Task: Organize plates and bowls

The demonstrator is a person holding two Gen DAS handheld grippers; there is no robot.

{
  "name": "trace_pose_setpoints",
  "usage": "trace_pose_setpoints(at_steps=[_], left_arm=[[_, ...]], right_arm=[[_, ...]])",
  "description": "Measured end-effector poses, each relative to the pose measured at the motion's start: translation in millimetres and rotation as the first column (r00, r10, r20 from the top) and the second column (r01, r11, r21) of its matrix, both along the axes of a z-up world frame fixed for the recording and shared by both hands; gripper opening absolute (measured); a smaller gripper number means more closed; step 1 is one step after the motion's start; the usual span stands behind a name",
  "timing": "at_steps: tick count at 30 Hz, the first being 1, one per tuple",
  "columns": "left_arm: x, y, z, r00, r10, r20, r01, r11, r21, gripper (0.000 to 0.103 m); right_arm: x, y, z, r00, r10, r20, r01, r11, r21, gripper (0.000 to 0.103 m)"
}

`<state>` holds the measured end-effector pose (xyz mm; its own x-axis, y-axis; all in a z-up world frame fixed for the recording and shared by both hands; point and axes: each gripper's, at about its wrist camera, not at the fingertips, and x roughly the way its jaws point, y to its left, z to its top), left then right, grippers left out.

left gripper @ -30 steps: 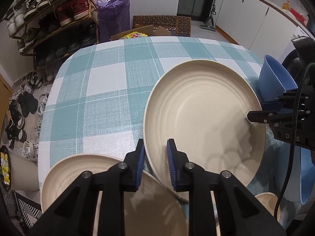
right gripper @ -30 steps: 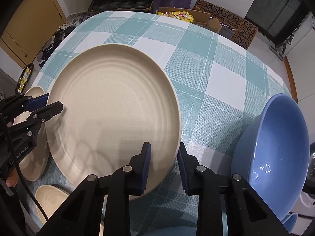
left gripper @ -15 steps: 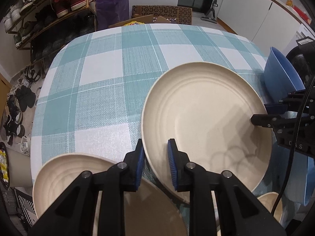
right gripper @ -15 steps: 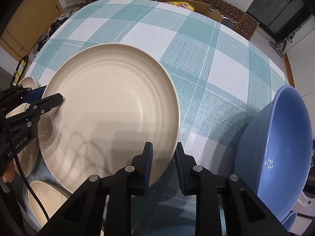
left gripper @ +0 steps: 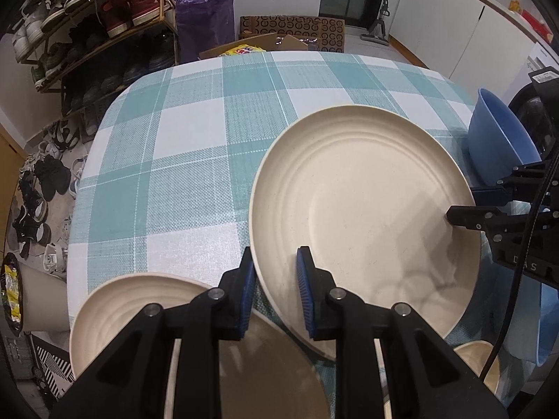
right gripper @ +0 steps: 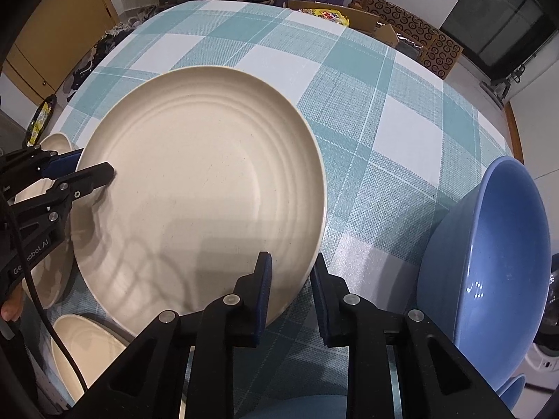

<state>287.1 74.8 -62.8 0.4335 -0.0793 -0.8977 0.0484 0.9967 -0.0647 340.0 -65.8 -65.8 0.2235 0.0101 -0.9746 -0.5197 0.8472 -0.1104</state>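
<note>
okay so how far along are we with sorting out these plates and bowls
Early, it seems. Nothing looks finished yet. In hand: both the left gripper and the right gripper clamp opposite rims of the large cream plate over the checked table. Left to sort: another cream plate, a small cream bowl and the blue bowl.

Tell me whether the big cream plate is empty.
Empty: the cream plate shows only bare ridged surface and shadows, with nothing lying in it.

Home, kitchen-dining corner: shoe rack [left gripper: 97,31] beyond bench's far-left corner, checked cloth [left gripper: 181,160] on bench, white cabinets [left gripper: 464,24] at right, washing machine [right gripper: 545,356], cardboard boxes [left gripper: 293,29] on floor.
</note>
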Motion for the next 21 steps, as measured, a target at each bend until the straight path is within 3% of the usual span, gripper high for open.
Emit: trace_pose_setpoints(at_steps=[21], left_arm=[[-38, 5, 42, 0.997, 0.026, 0.076, -0.026, 1.000, -0.005, 0.021]], right_arm=[[-31, 5, 44, 0.997, 0.022, 0.076, -0.026, 0.999, 0.042, 0.022]])
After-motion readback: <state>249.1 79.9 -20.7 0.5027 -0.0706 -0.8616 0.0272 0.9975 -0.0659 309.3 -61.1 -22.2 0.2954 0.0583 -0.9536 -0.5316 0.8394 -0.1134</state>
